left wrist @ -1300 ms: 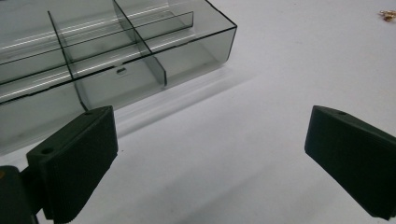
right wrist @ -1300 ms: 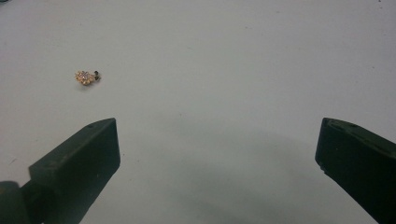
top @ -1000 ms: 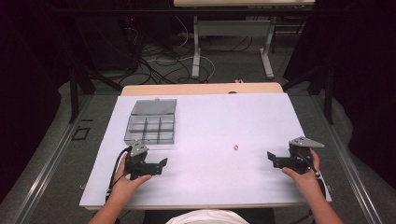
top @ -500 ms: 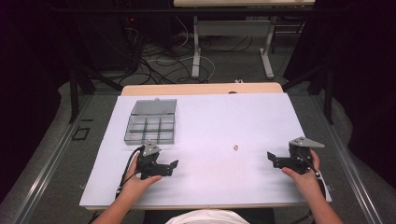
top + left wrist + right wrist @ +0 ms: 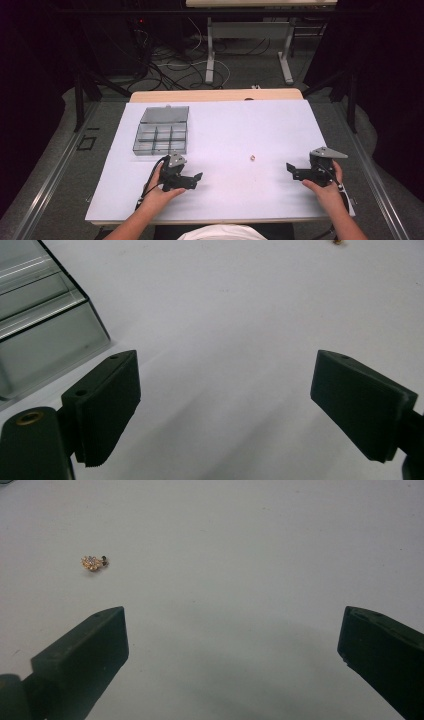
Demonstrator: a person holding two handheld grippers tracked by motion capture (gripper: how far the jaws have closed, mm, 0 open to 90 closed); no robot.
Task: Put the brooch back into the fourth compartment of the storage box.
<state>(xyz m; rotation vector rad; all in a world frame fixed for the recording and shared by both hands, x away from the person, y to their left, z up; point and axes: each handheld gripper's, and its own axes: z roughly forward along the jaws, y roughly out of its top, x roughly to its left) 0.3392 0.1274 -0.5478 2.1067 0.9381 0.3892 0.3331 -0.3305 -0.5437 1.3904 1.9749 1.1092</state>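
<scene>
Desk [image 5: 280,200] covered by a white sheet; on it a clear compartment box [image 5: 161,138] at the left, lid [image 5: 165,114] folded back flat behind it; box corner also seen at the left edge of the left gripper view [image 5: 45,340]; compartments look empty as far as can be made out, though contents that small could be missed from the high view.

Left tongs [image 5: 189,178] held low over the desk just in front of the box, jaws spread wide, nothing between them [image 5: 225,405]; right tongs [image 5: 295,172] held near the right edge, jaws likewise wide and empty [image 5: 232,655].

Earring [image 5: 253,158] lying alone on the sheet, roughly midway between the two tongs, well apart from the box; small gold flower stud with a pale stone, seen ahead and to the left of the right jaws [image 5: 93,562]; a speck of it caught at the top edge of the left gripper view [image 5: 339,241].

Progress judged as barely started: box is open and ready, earring not yet gripped, nothing placed; left to do, by the look of it: close on the earring, carry it to the box, drop it in a compartment; a delicate pinch is called for, since the stud is tiny and lies flat.
</scene>
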